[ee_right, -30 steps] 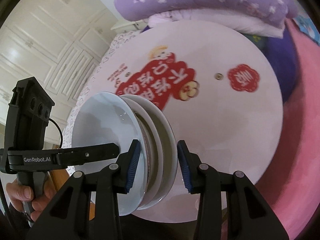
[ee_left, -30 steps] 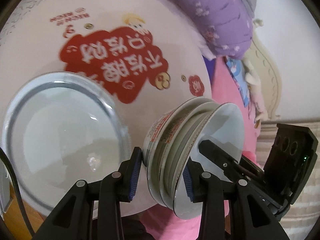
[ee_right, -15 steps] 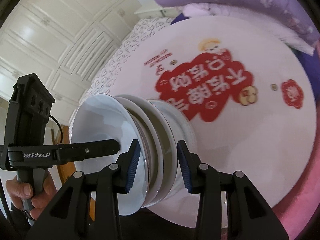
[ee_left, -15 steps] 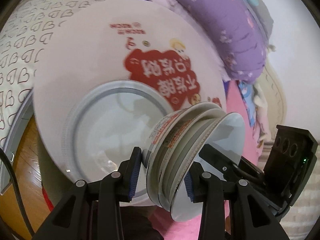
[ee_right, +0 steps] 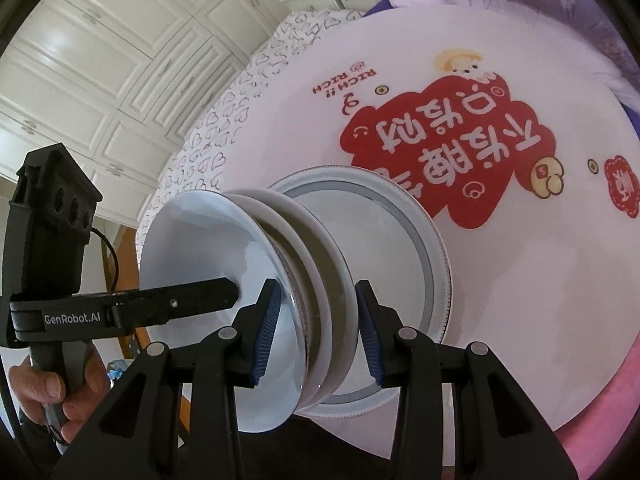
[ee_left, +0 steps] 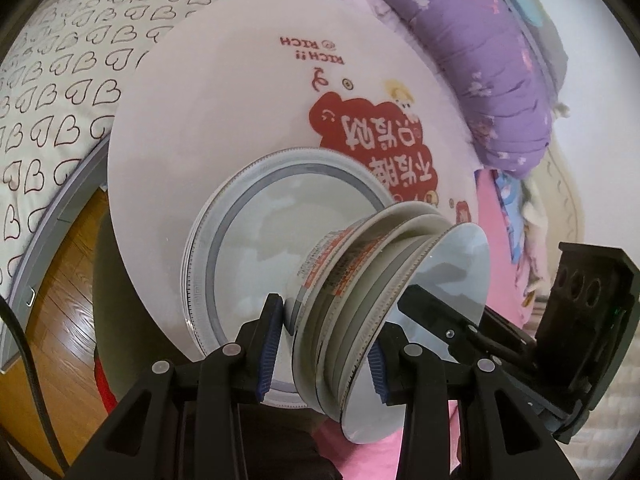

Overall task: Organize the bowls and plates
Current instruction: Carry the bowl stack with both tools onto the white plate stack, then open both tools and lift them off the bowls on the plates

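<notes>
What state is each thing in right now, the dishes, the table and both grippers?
Stack of white nested bowls: tipped on edge, off the table, clamped from both sides.
Large grey-rimmed white plate: flat on the table, under the stack.
Round white table with red print: bare apart from the plate.
Left gripper: fingers closed on the stack.
Right gripper: fingers closed on the stack.

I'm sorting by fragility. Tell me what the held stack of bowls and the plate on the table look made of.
Stack of bowls: probably glazed ceramic; glossy white surfaces with highlights, thick rims, printed bands outside.
Plate: likely glazed ceramic too; shiny centre, grey ring, patterned rim. Melamine cannot be ruled out.
</notes>
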A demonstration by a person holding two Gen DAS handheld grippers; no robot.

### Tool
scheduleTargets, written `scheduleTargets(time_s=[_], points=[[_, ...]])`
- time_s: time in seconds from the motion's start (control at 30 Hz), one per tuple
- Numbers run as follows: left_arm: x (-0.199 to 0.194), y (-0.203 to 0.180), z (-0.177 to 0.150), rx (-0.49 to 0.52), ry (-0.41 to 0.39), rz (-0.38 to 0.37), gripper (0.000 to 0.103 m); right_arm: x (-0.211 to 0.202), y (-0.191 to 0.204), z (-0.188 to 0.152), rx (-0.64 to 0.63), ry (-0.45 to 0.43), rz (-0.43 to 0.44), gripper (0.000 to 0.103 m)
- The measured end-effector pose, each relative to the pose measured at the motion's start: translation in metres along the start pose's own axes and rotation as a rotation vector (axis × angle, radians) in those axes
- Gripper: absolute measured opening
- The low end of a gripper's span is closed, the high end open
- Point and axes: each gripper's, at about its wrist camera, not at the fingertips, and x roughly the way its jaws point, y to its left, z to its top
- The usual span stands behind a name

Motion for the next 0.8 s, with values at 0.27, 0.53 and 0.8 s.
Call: scheduleTargets(time_s=[0.27, 0.53, 0.8], points=[[0.02, 0.003, 0.001, -0.009, 0.021, 0.001, 0.035, 0.009, -0.006, 0.002, 0.005, 0.018, -0.026, 0.039], [0.028, 0.002, 0.002, 0.0, 0.012, 0.009, 0.034, 0.016, -0.01, 0.003, 0.005, 0.022, -0.037, 0.039], [0.03, 0.003, 0.002, 0.018, 0.007, -0.011, 0.048, 0.014, -0.016, 0.002, 0.042, -0.014, -0.007, 0.052]])
